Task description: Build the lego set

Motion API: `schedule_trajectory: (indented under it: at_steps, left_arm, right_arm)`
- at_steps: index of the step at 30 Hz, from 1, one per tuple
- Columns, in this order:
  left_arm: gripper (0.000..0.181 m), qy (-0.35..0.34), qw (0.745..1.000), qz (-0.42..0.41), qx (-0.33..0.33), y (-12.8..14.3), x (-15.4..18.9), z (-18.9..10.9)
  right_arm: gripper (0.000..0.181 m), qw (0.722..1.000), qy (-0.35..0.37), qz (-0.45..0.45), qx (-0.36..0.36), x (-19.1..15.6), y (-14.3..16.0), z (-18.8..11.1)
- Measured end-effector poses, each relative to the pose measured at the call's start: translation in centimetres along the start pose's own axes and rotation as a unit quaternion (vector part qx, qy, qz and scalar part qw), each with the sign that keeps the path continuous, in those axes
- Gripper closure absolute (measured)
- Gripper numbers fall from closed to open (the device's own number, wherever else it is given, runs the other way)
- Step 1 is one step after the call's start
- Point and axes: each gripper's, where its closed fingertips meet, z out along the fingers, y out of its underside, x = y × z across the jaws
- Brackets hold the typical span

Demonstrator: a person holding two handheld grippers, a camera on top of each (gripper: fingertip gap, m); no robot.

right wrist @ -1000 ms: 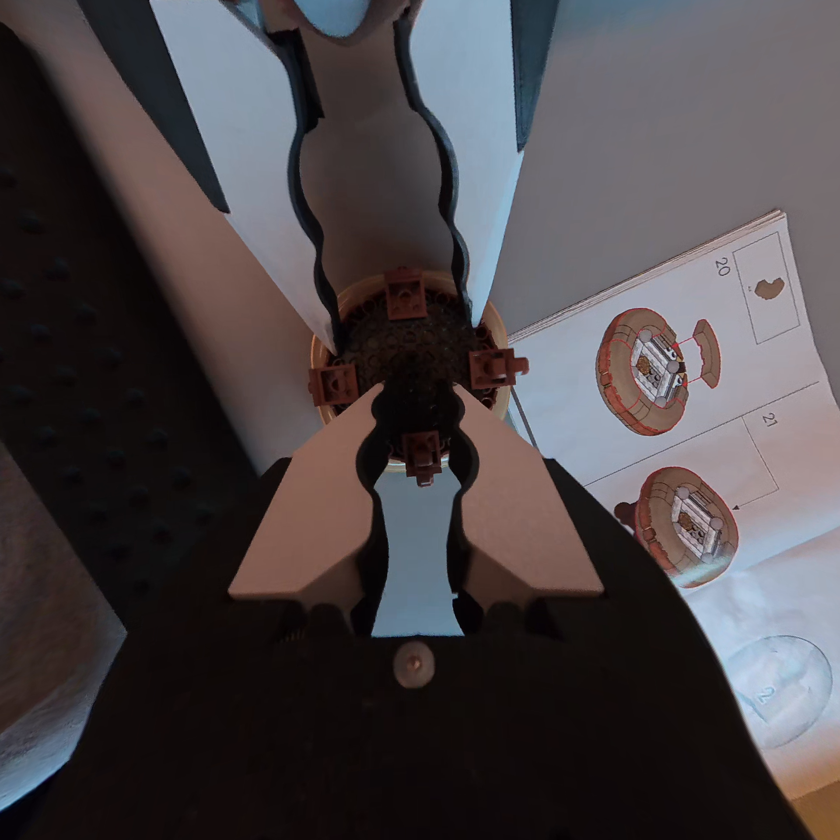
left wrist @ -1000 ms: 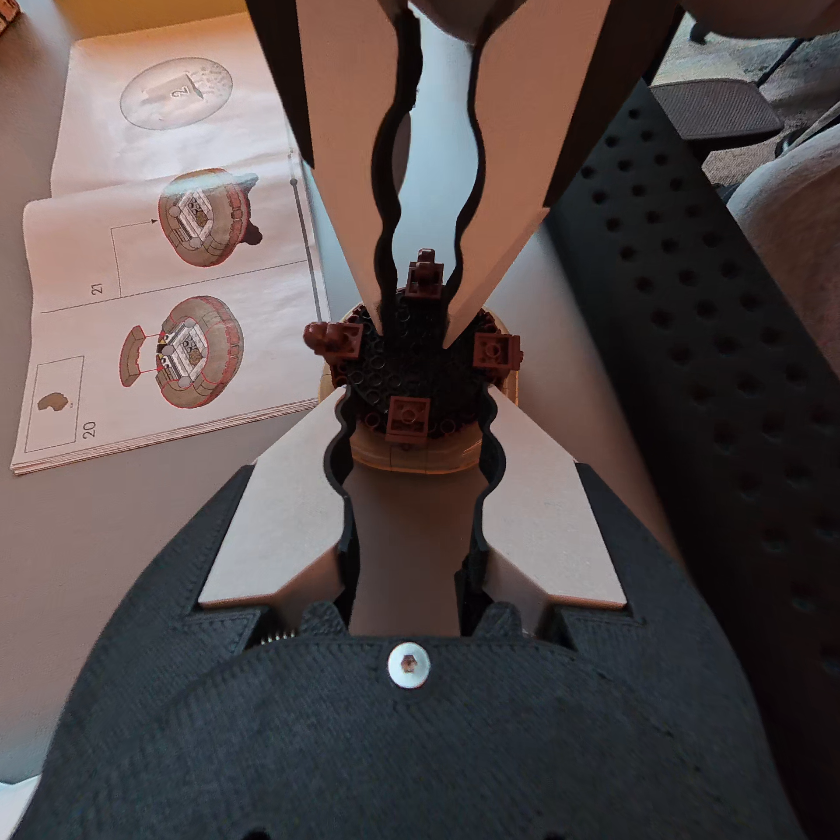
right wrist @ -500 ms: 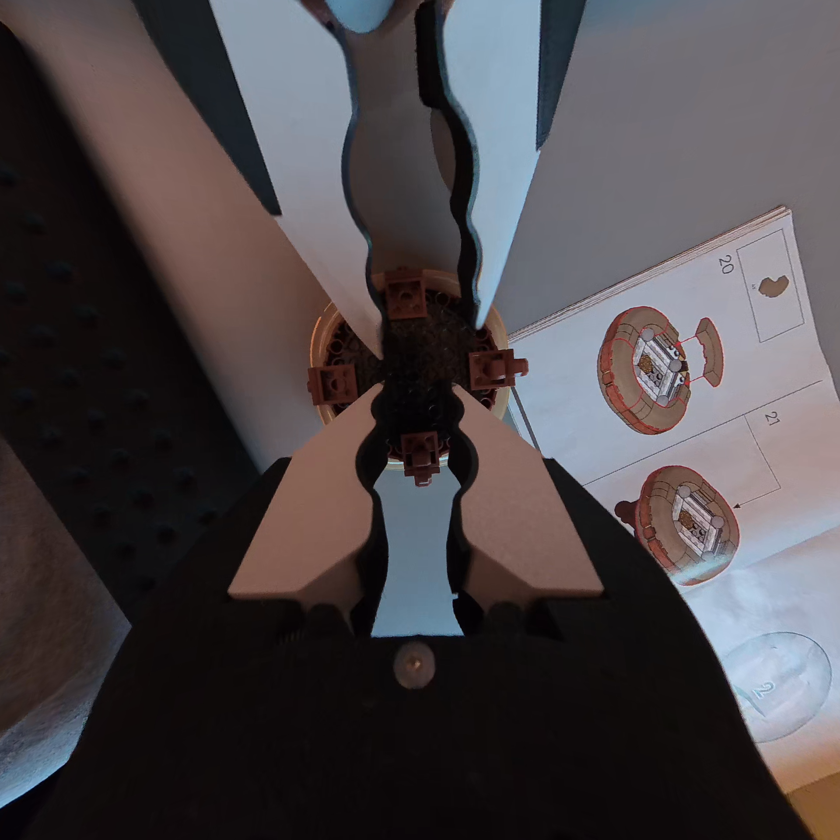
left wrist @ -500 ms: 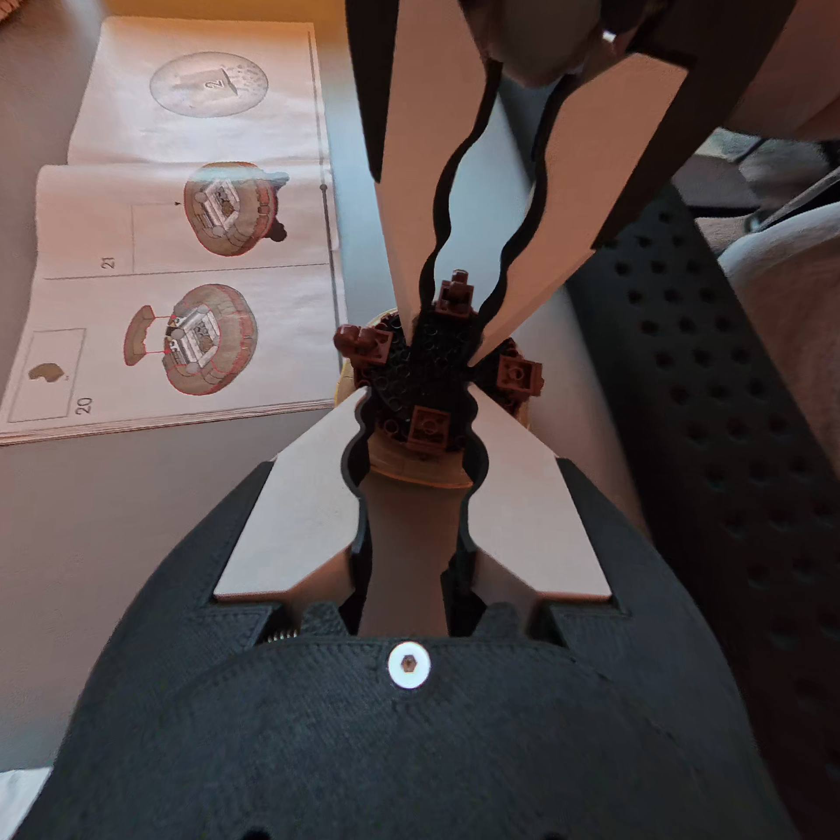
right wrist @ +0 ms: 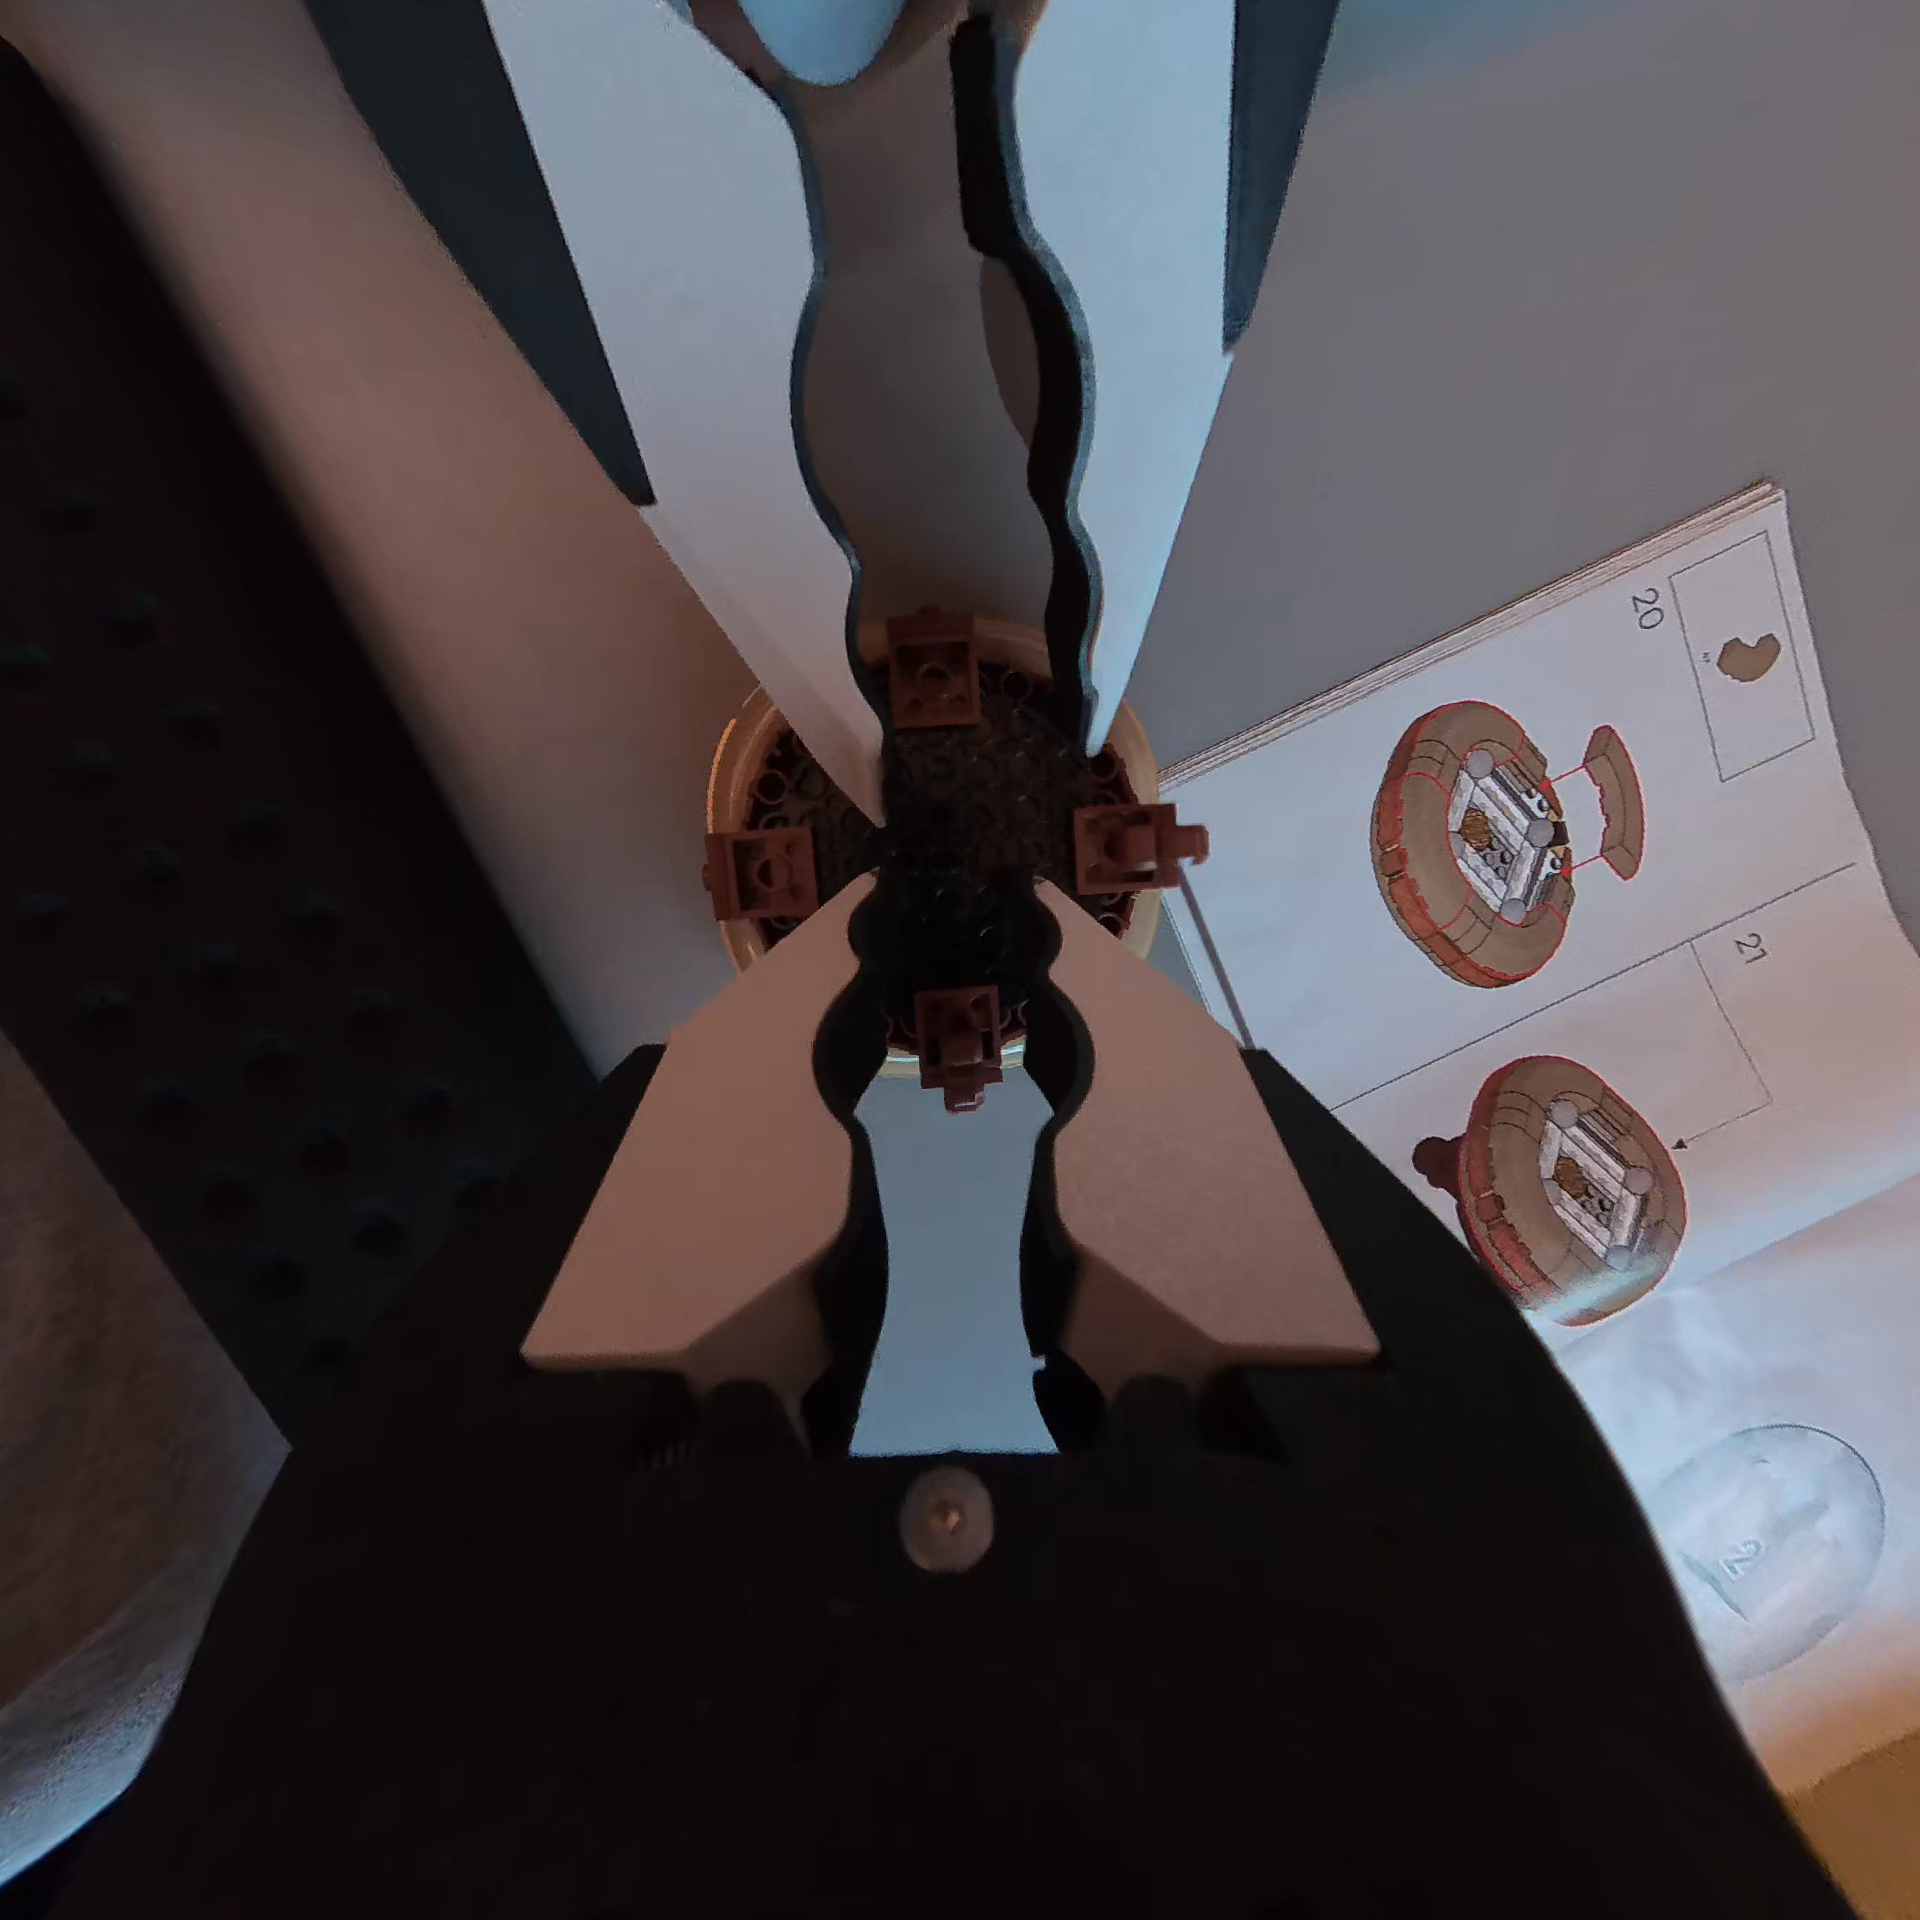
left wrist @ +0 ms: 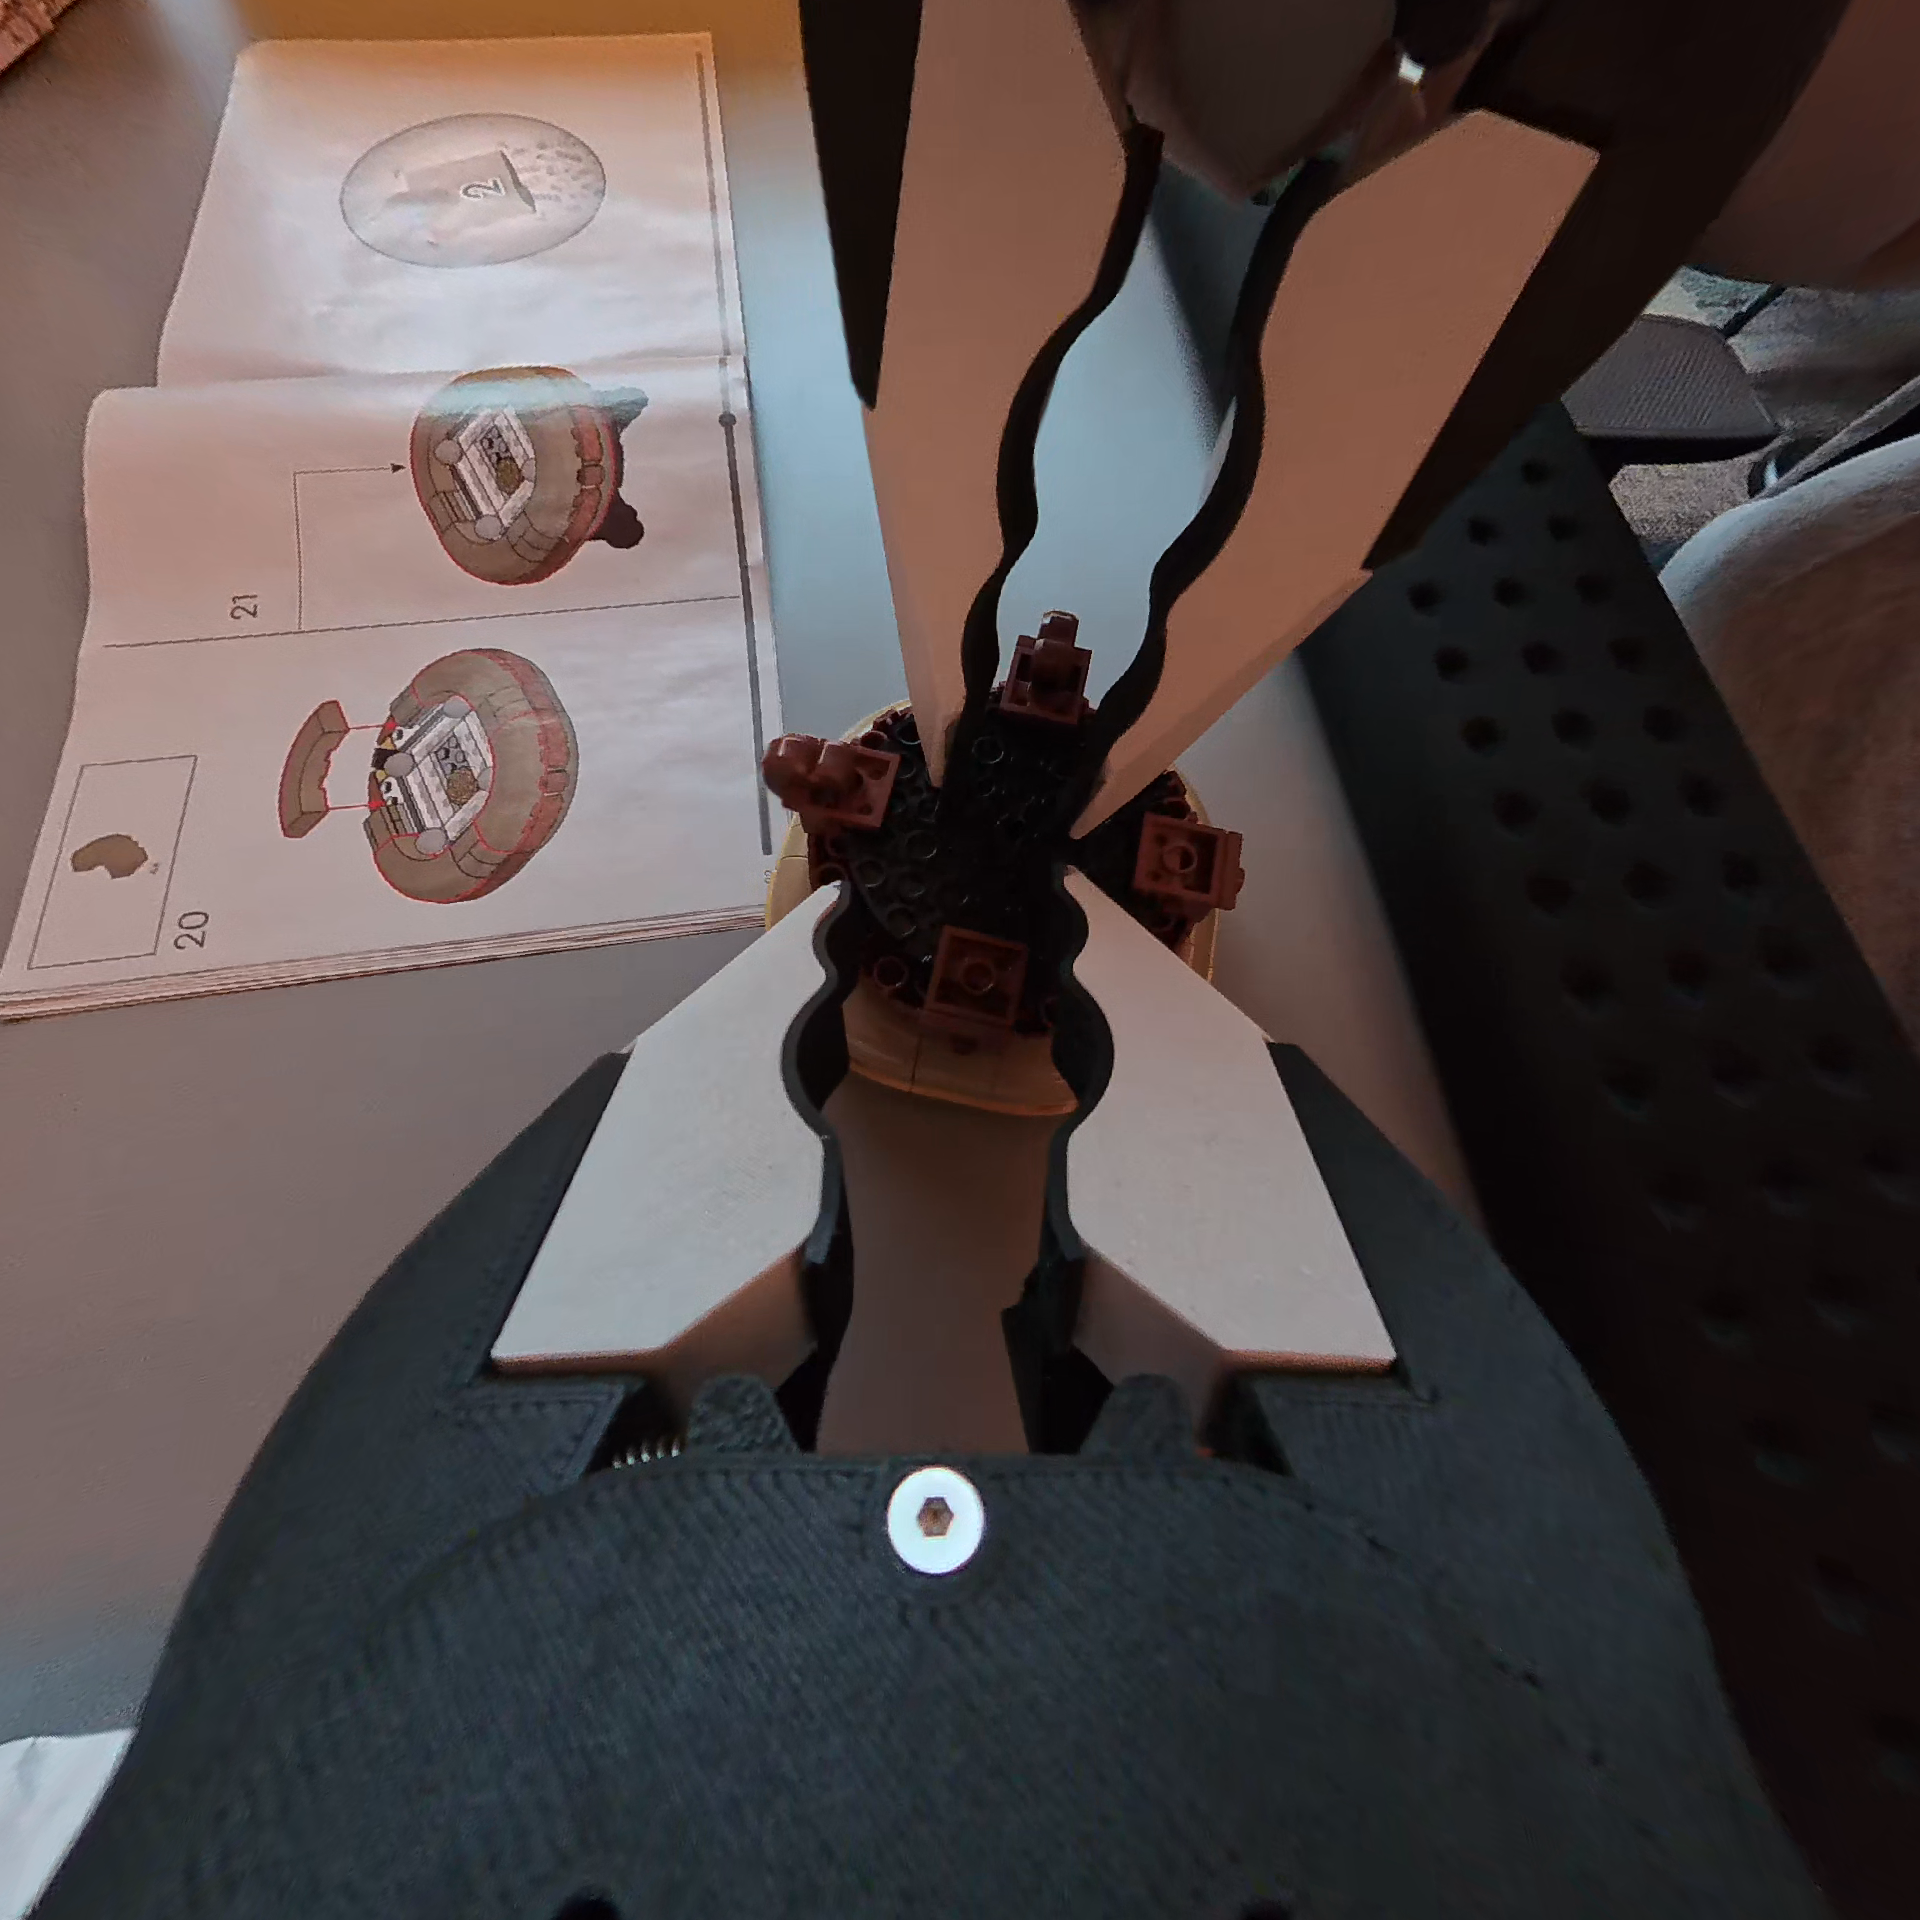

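The left wrist view alone takes in the black perforated panel (left wrist: 1662,935) at the table's edge in clear light, a scrap of white paper (left wrist: 52,1808) at the bottom corner and a bit of carpet beyond the table; the right wrist view shows the same panel (right wrist: 208,831) only as a dark mass, but gives the open instruction booklet (right wrist: 1558,935) more squarely, with its drawings of a round brown build. The booklet (left wrist: 416,623) lies flat on the grey table (left wrist: 208,1247) just beside the model.

The two tools meet nose to nose over the table, each tilted down toward the same spot. The left gripper (left wrist: 951,904) reaches in from the near side and the right gripper (right wrist: 951,904) from the opposite side, so each camera sees the other's white fingers (left wrist: 987,416) coming from the top of the frame.

Between them sits the round lego model (left wrist: 997,862), a black studded disc on a tan rim (right wrist: 1138,769), with four reddish-brown bricks (left wrist: 977,971) spaced round its edge. Both tools are clamped on the model: the left gripper's tips pinch the disc on either side of the near brick, and the right gripper's tips pinch it by the far brick with the clip (right wrist: 961,1049)
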Motion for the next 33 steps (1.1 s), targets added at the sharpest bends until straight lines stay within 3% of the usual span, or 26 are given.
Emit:
schedule_trajectory:
  at_steps: [18, 24, 27, 30, 33]
  left_arm:
    - [0.146, -0.006, 1.000, 0.016, 0.003, 0.0, 0.1, -0.1]
    - [0.146, 0.003, 1.000, 0.008, 0.002, 0.1, 0.1, -0.2]
    - [0.146, 0.010, 1.000, 0.000, 0.004, 0.0, 0.2, -0.2]
    - [0.145, 0.009, 1.000, 0.003, -0.011, 0.0, 0.2, -0.2]
    - [0.135, 0.017, 0.999, 0.019, -0.019, -0.2, 0.9, -0.6]
  right_arm:
    - [0.164, 0.998, 0.022, -0.039, -0.051, -0.3, -0.1, 0.0]
    - [0.163, 1.000, -0.001, 0.002, 0.003, -0.2, -0.3, -0.1]
    - [0.153, 0.999, 0.008, 0.011, 0.047, 0.5, -0.5, -0.4]
    - [0.141, 0.993, -0.033, -0.032, 0.106, -0.8, -1.0, -0.9]
    - [0.140, 0.987, -0.058, -0.090, 0.121, -1.7, -0.7, -1.0]
